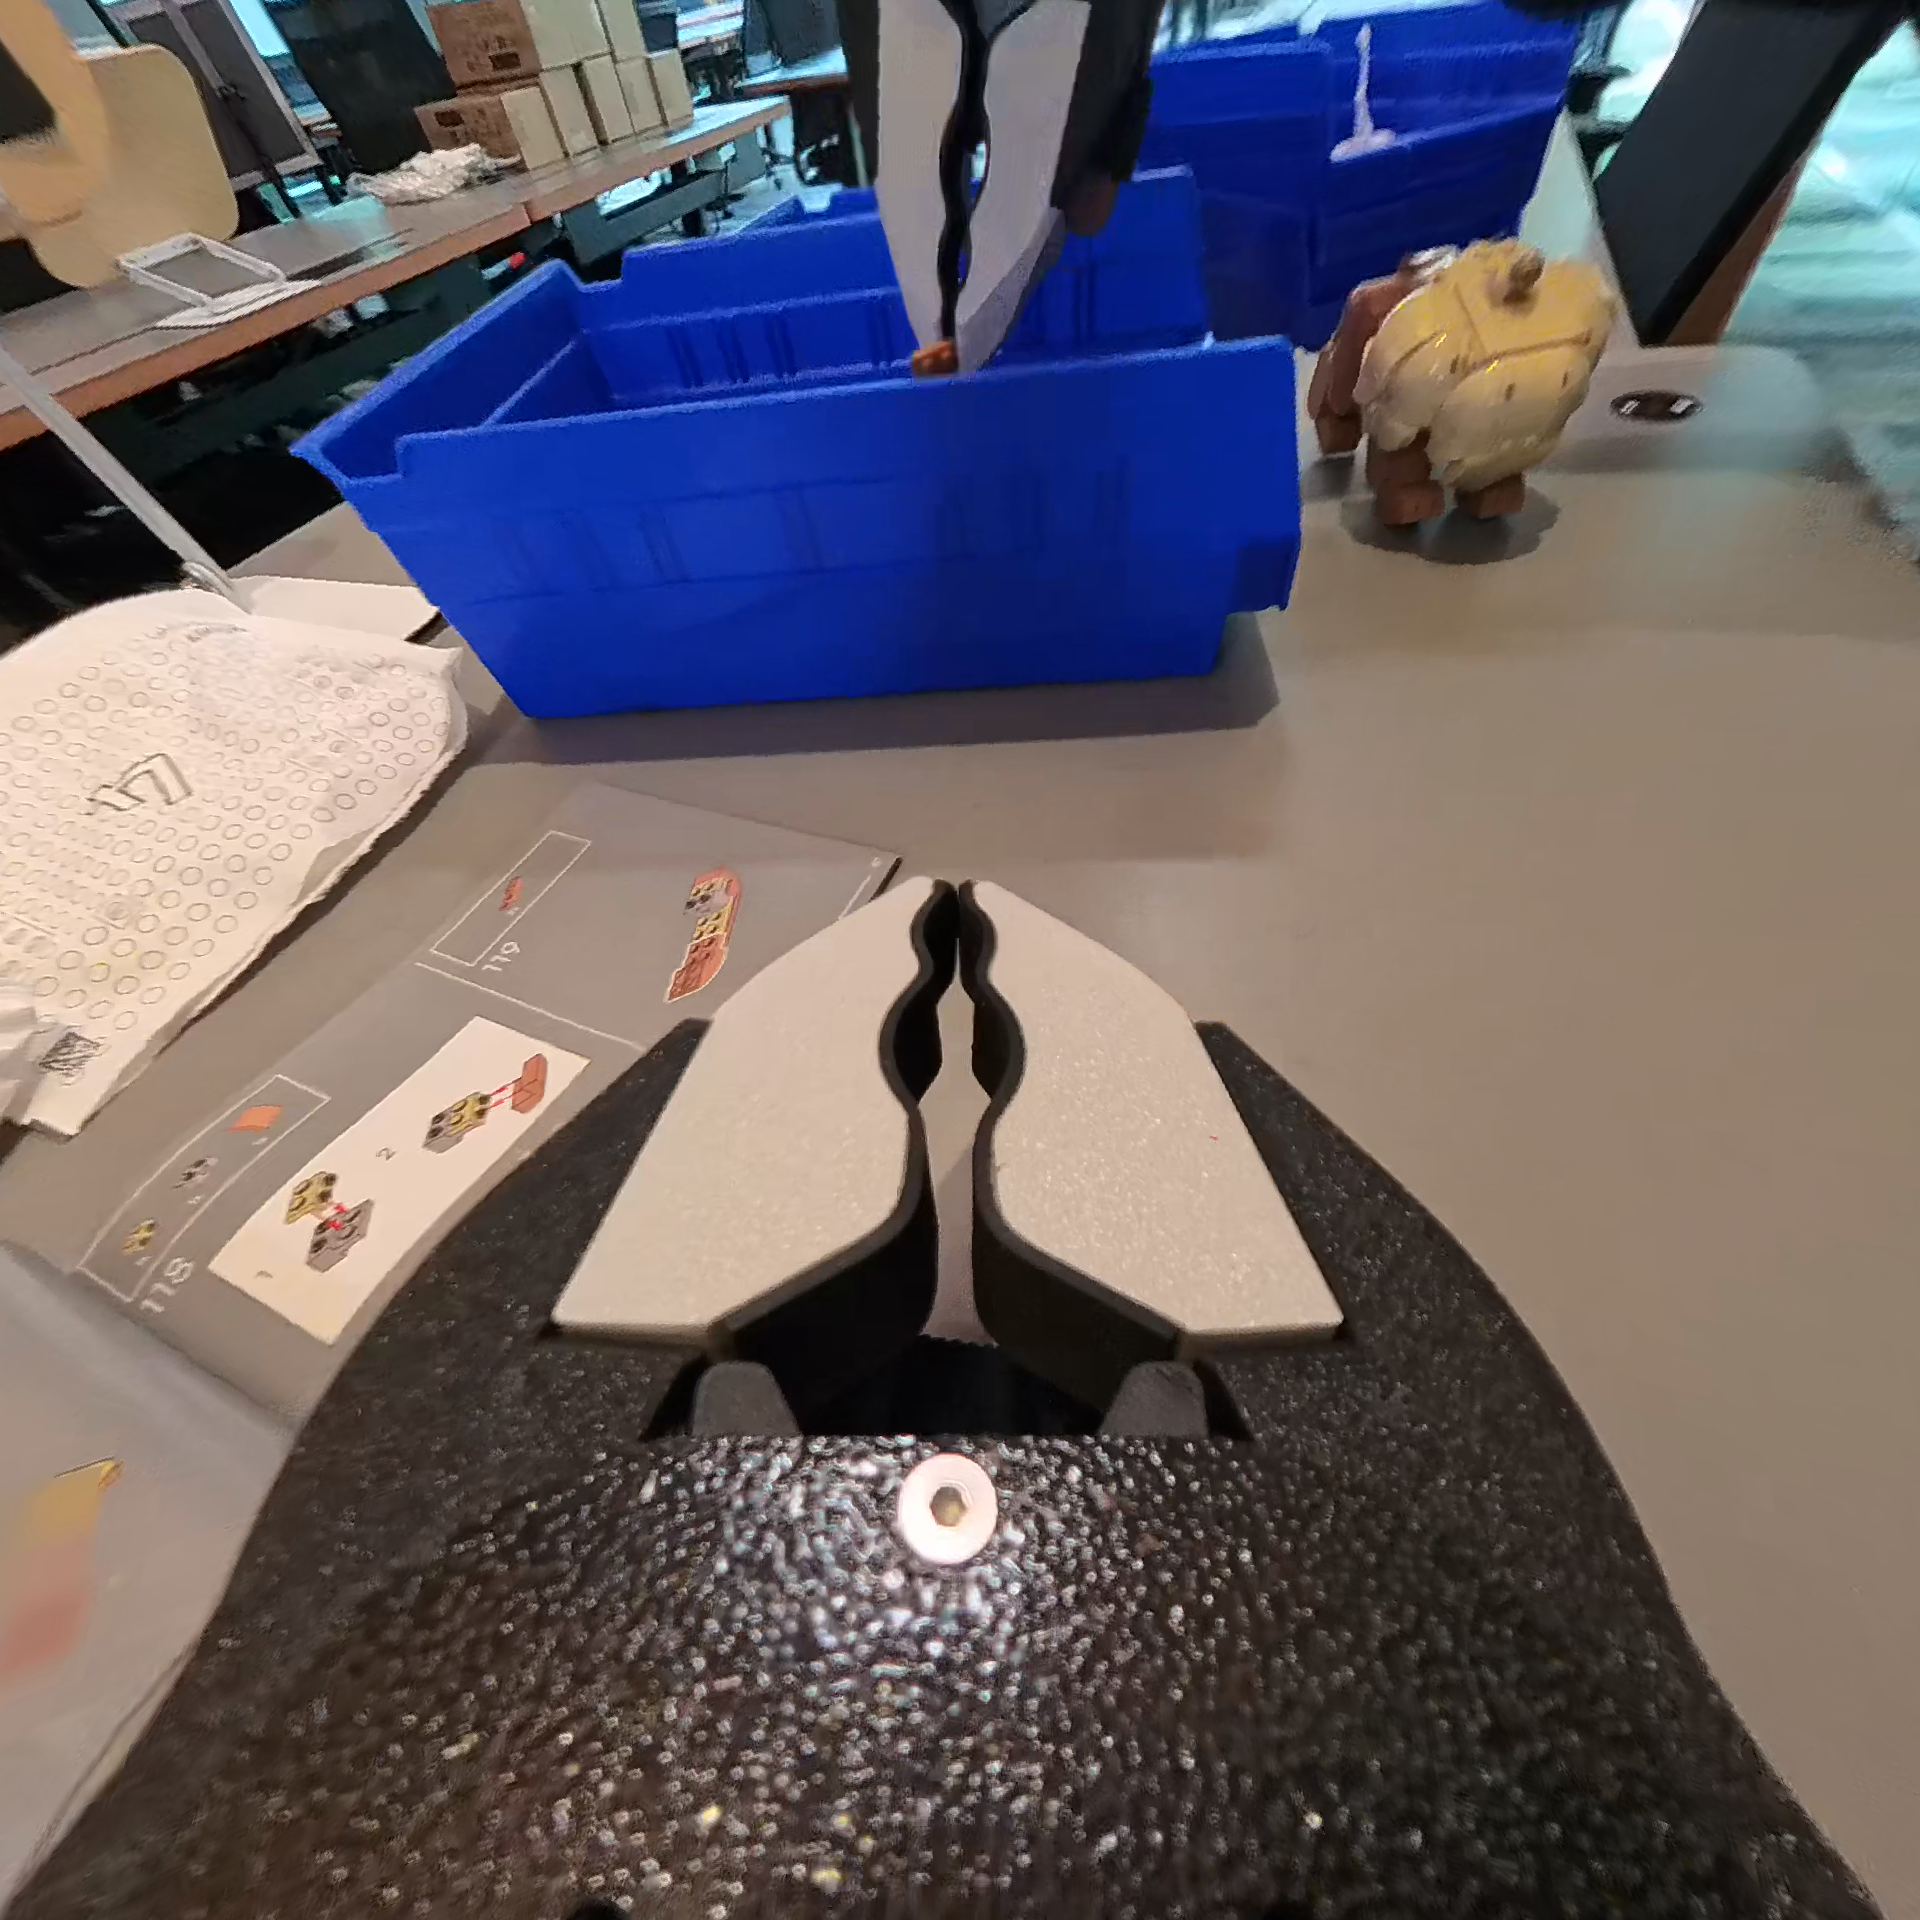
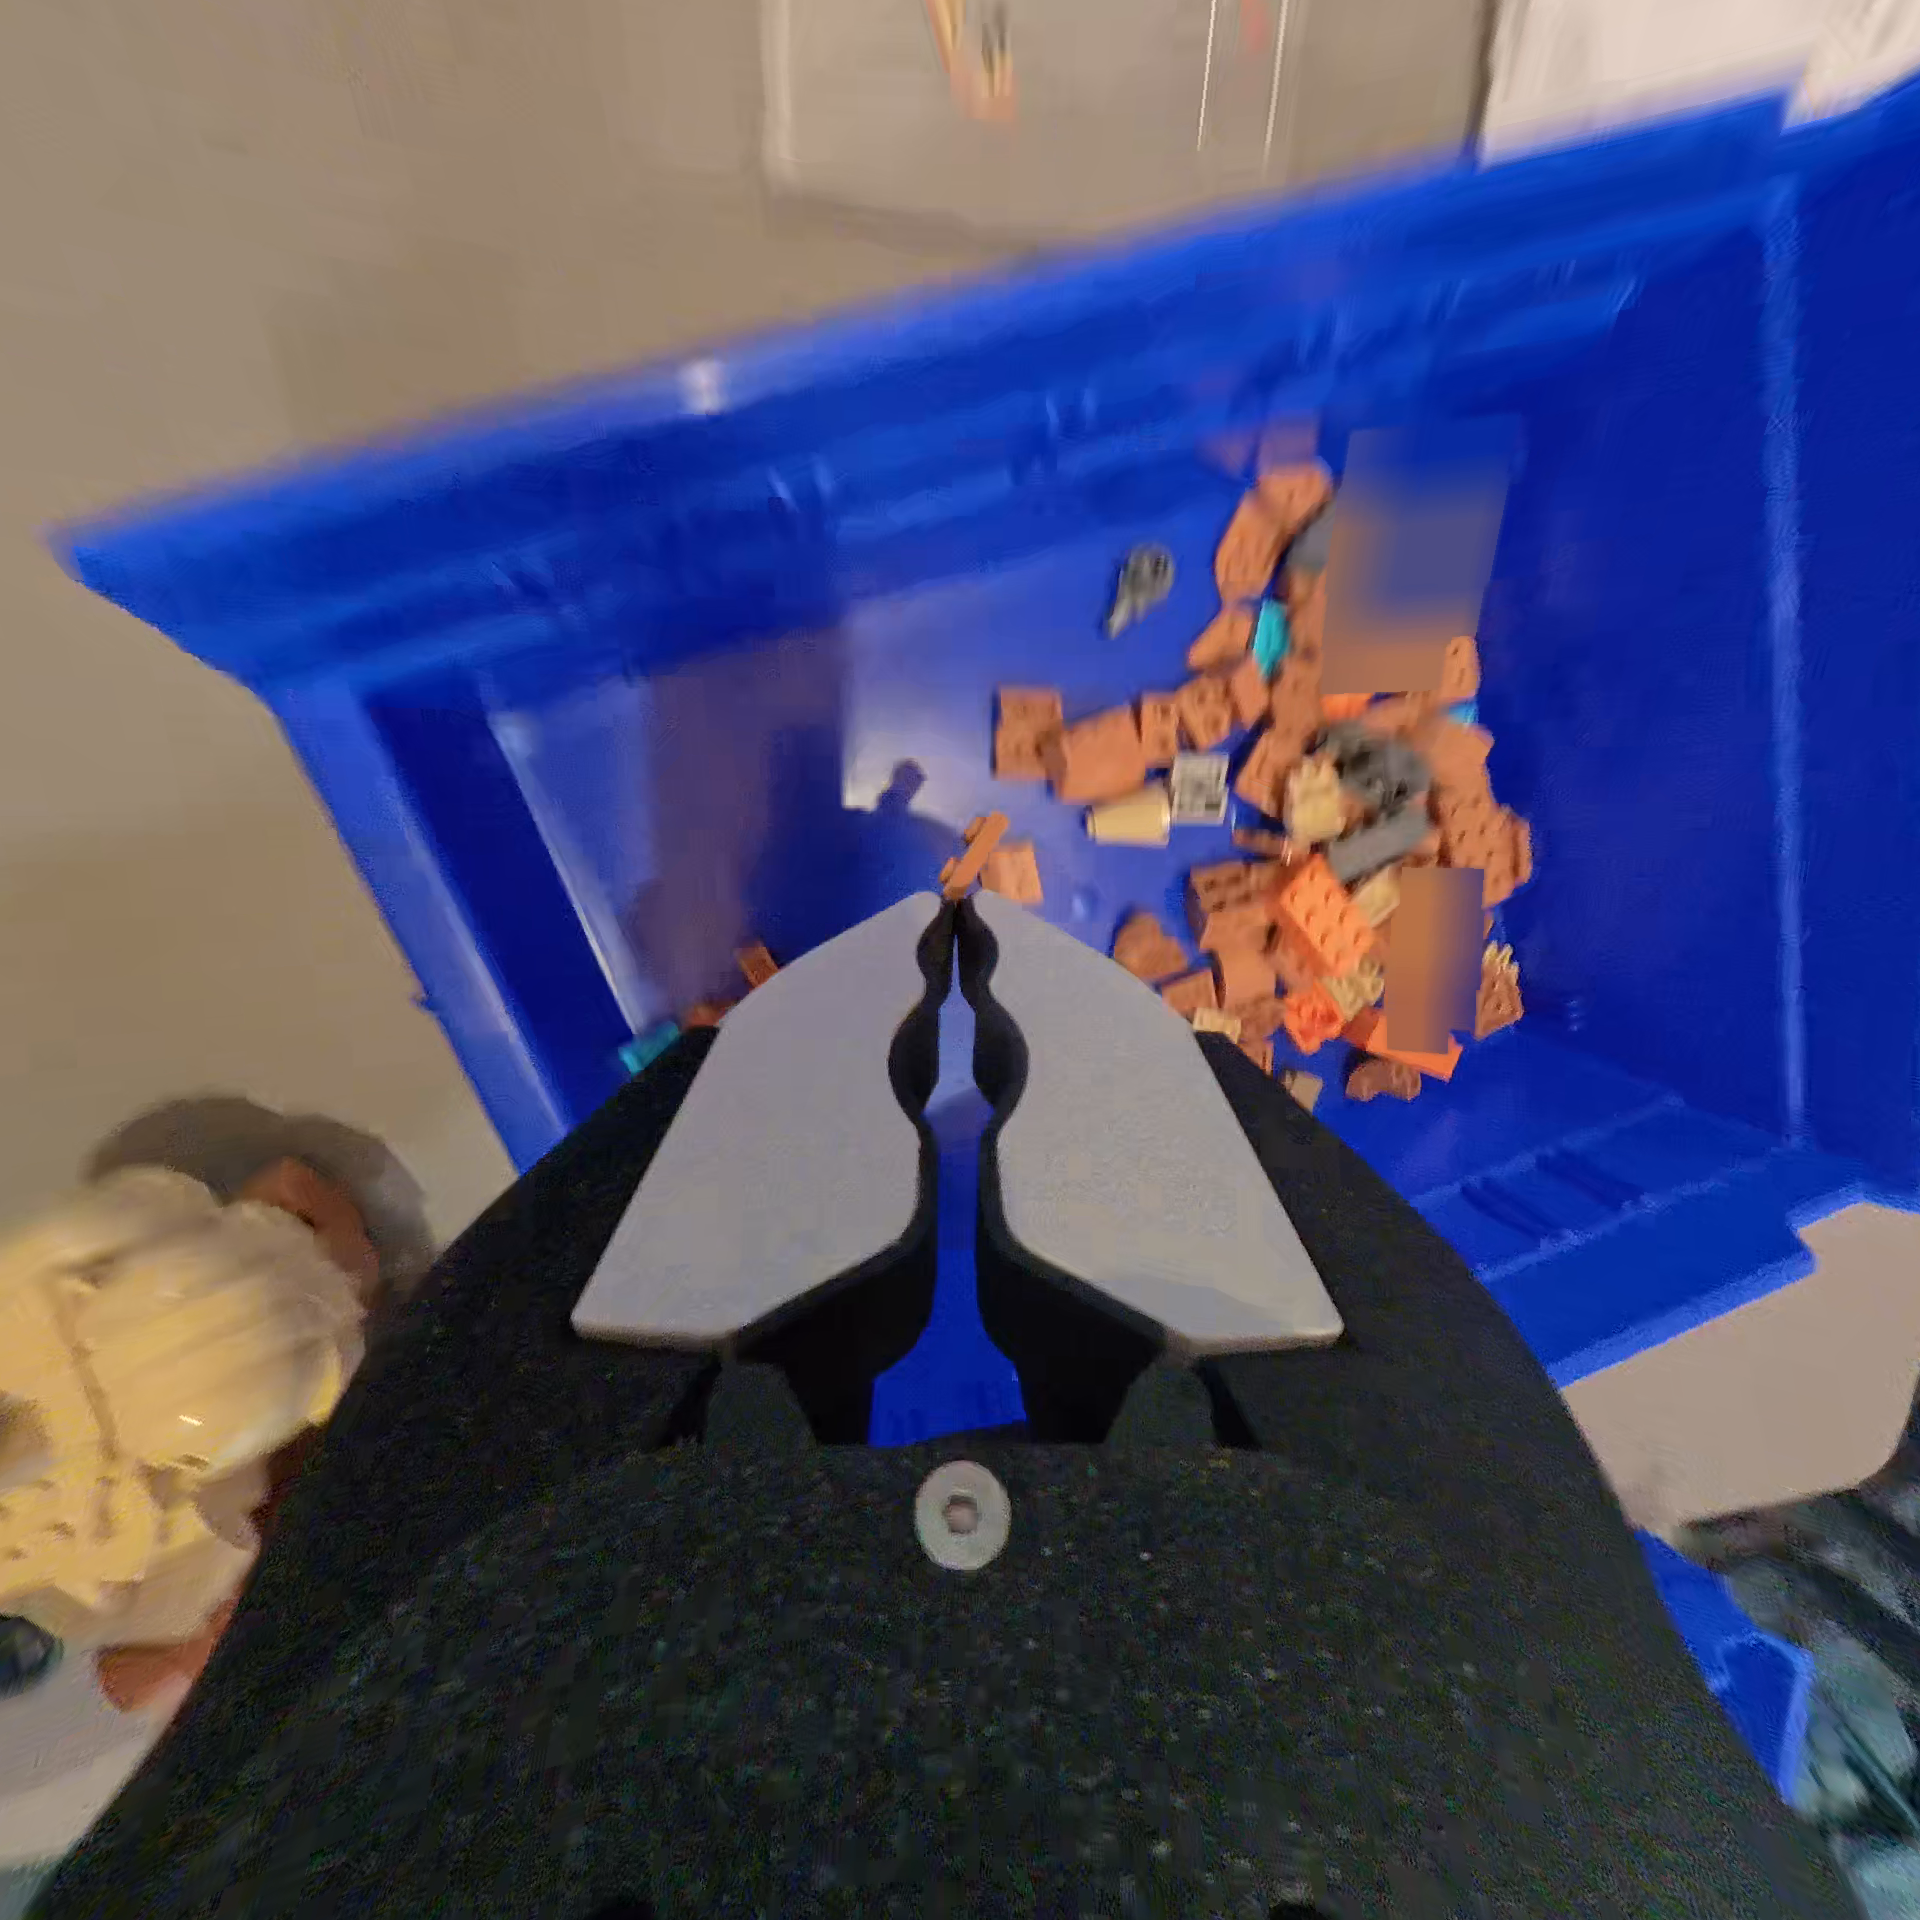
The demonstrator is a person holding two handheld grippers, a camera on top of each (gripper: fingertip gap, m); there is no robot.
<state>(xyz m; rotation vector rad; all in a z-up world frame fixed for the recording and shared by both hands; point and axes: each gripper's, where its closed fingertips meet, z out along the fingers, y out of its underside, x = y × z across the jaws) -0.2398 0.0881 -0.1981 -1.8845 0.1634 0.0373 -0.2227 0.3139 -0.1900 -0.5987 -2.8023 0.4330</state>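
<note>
The right tool (image 2: 958, 906) is pinching a small brown plate (image 2: 974, 869) by its edge above the blue bin (image 2: 582, 499), keeping it clear of the loose bricks (image 2: 1340, 821). The left tool (image 1: 956, 902) is hovering closed and empty over the instruction sheet (image 1: 582, 997) on the worktop (image 1: 1507, 883).

My two tongs, seen up close

My left tongs (image 1: 956, 904) and my right tongs (image 2: 958, 906) look the same: a bumpy black body shaped like a wide wedge, one round silver screw (image 1: 947, 1505) in the middle, and two flat grey fingers (image 1: 790, 1122) with wavy black rubber on their inner sides.
</note>
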